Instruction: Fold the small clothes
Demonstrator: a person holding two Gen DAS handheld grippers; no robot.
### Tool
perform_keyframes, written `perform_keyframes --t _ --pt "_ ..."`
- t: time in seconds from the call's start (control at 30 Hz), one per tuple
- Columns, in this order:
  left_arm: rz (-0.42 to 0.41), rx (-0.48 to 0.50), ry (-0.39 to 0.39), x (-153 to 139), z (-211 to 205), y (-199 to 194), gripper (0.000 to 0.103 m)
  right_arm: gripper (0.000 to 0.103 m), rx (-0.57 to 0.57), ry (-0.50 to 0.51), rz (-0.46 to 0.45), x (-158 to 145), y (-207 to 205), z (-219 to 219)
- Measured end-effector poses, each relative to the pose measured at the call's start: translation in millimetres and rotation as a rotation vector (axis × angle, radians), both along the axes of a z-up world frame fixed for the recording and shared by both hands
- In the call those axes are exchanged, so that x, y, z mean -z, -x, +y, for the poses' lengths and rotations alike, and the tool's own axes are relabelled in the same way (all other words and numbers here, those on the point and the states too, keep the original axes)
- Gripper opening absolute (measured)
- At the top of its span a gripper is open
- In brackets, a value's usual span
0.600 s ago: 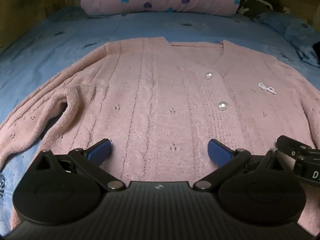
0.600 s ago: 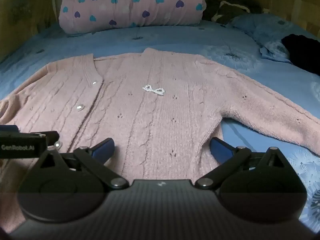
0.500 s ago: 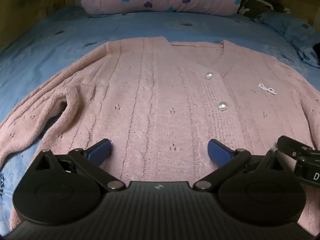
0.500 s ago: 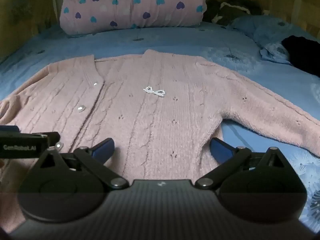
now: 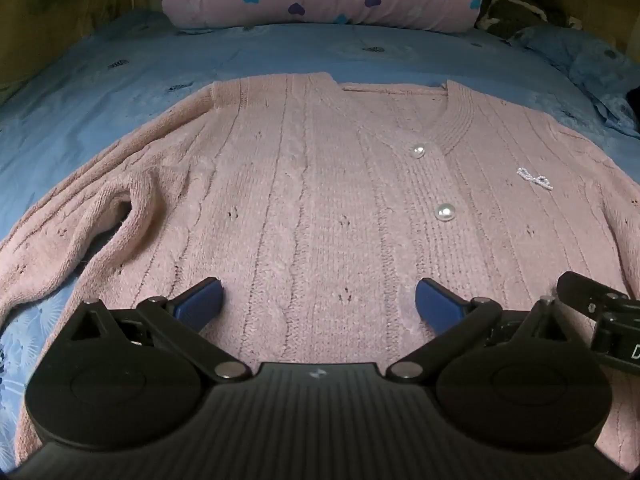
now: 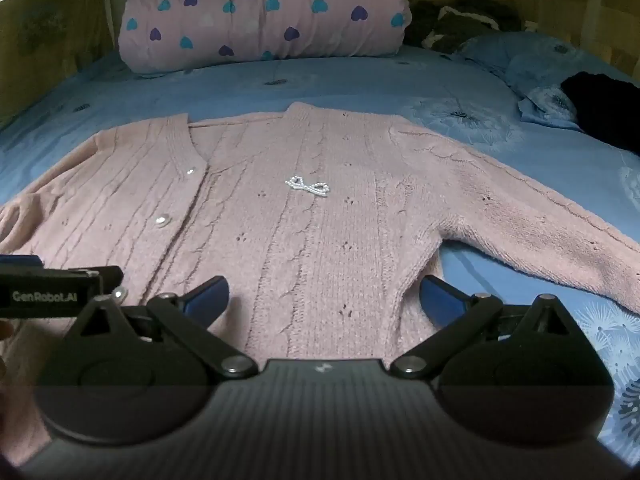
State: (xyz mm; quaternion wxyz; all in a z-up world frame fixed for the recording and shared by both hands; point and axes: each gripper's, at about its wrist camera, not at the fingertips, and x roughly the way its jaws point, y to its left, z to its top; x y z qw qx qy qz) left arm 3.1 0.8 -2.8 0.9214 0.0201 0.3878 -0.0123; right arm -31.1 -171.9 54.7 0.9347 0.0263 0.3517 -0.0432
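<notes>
Pink knit cardigan (image 5: 320, 208) lies flat, front up, on the blue bedsheet (image 5: 100, 92), filling the centre of both views. It's buttoned: pearl buttons (image 5: 445, 213) run down the placket, right of centre in left wrist view, left of centre in right wrist view. Small bead bow (image 6: 307, 187) sits on the chest, mid frame in right wrist view. One sleeve (image 6: 540, 224) runs out to the right edge of right wrist view; other sleeve (image 5: 80, 228) is bent w/ a fold at the left of left wrist view.

Left gripper (image 5: 318, 300): jaws fully apart, nothing between them, blue pads over the lower body of the cardigan, bottom centre. Can't tell if pads touch the knit.

Right gripper (image 6: 324, 296): same, wide apart, empty, bottom centre; its right pad is over the cardigan's side edge by the armpit.

Heart-print pillow (image 6: 264, 16) along the top of frame, dark garment (image 6: 600, 108) at the upper right edge.
</notes>
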Motion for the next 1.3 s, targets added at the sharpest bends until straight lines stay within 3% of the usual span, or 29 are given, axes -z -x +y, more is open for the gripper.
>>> perform_keyframes --t 1.3 --pt "-0.002 0.002 -0.003 -0.5 1.3 0.9 0.103 0.103 -0.002 0.010 0.009 5.5 1.0 2.0"
